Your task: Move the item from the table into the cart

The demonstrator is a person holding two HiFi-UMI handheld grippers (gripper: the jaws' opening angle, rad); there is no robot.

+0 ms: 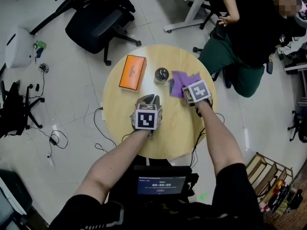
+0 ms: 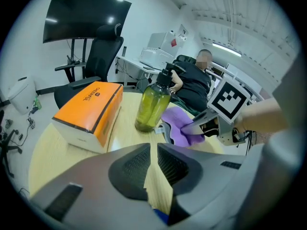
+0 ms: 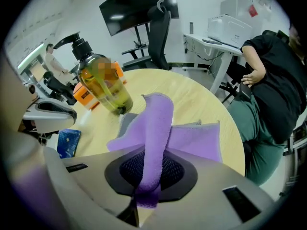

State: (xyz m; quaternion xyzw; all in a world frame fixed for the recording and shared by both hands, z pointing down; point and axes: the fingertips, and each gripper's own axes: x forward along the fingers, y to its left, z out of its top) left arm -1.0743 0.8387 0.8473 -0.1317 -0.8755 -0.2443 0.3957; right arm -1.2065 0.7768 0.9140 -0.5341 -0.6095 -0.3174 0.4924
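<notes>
Currently, the right gripper (image 3: 147, 175) is clamping a raised fold of the purple cloth (image 3: 160, 123). Its pads are pressing together on the fabric while the rest of the cloth is lying spread on the table (image 1: 182, 133). The left gripper (image 2: 153, 163) is resting low over the table with its jaws together and nothing between them. A small blue packet (image 3: 68, 142) is lying just beside it.

Beyond the cloth, a pump bottle (image 2: 153, 104) of yellow-green liquid is standing upright, close to the cloth's far edge. An orange box (image 2: 88, 107) is sitting farther left. A seated person (image 1: 249, 28) and an office chair (image 1: 98, 23) are past the table's rim.

Risks, as judged:
- Only one narrow fold is being pinched, so the cloth could be slipping free on the lift.
- The trailing fabric could be dragging against the bottle and tipping it.
- No cart is identifiable in any view, so the carry path is going unchecked.

View notes:
- The right gripper view is showing the fold between the pads, while the head view is hiding that contact under the marker cube.
- The head view is giving the bottle only as a dark cap from above.
- The blue packet is not showing clearly in the head view.
</notes>
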